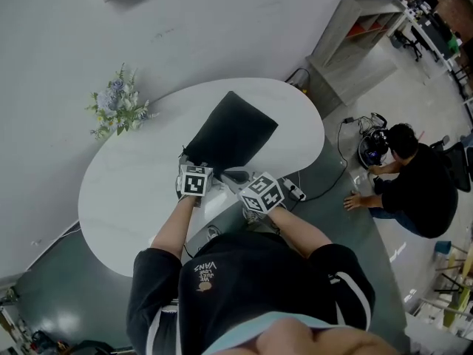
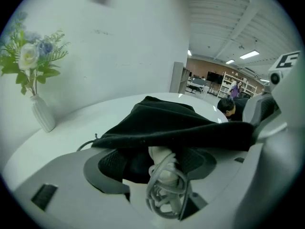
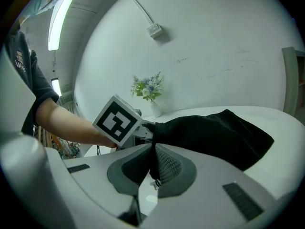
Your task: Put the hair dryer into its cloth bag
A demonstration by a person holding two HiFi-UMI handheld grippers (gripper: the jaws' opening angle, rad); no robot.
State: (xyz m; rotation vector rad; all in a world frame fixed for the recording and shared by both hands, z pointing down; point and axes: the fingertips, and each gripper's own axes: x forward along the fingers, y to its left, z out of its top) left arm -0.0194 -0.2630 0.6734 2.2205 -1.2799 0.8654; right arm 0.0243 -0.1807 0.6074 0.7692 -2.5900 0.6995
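Bare tabletop left of cloth bag, vase of flowers at far edge, wall close behind

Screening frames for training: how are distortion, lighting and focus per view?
Head view: sharp, evenly lit. Left gripper view: strong fisheye, dark corners, cloth bag nearly featureless black. Right gripper view: same fisheye, ceiling light strip blown out.
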